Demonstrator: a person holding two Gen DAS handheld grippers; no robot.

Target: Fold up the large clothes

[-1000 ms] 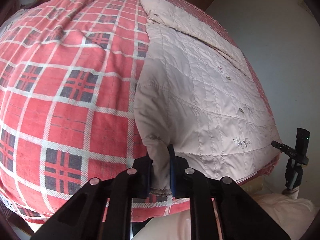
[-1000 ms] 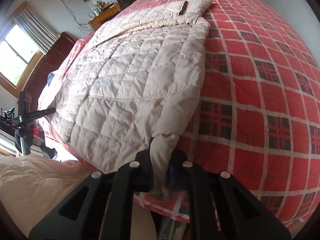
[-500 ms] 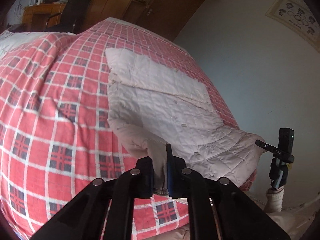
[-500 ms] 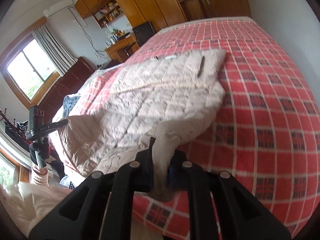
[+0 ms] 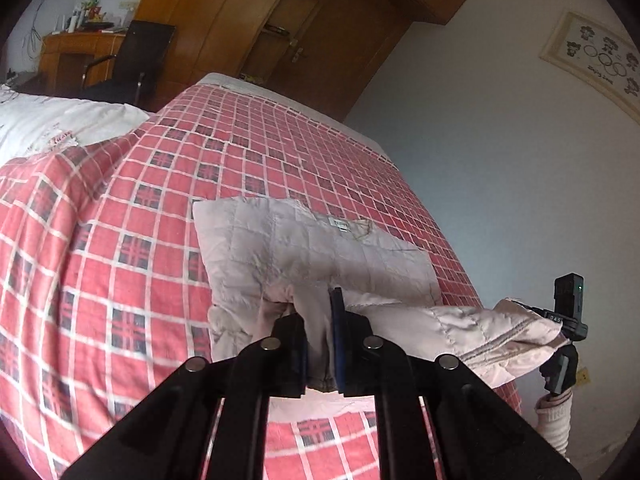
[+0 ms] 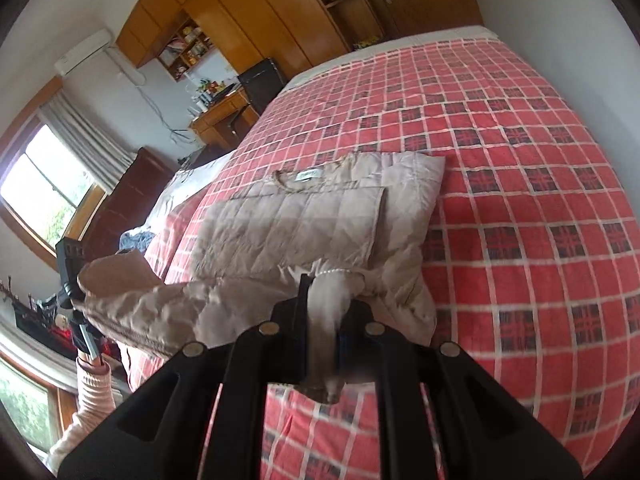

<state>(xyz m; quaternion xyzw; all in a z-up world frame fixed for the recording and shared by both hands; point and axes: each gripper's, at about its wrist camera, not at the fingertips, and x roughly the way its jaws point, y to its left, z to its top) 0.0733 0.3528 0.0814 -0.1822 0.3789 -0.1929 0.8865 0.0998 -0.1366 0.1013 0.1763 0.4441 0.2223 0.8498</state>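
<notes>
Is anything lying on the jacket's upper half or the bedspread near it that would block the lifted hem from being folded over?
Nothing visible does. Both the left gripper and right gripper grip the hem of the quilted jacket; its collar end lies bare on the plaid bedspread.

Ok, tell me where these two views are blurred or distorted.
Left wrist view: fisheye bends the plaid bedspread; its near-left checks are smeared. Right wrist view: the jacket fabric in the right gripper is motion-blurred; the window is overexposed.

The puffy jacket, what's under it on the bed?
The red checked bedspread shows all around the quilted jacket, so it likely runs beneath. Anything else under the jacket is covered.
</notes>
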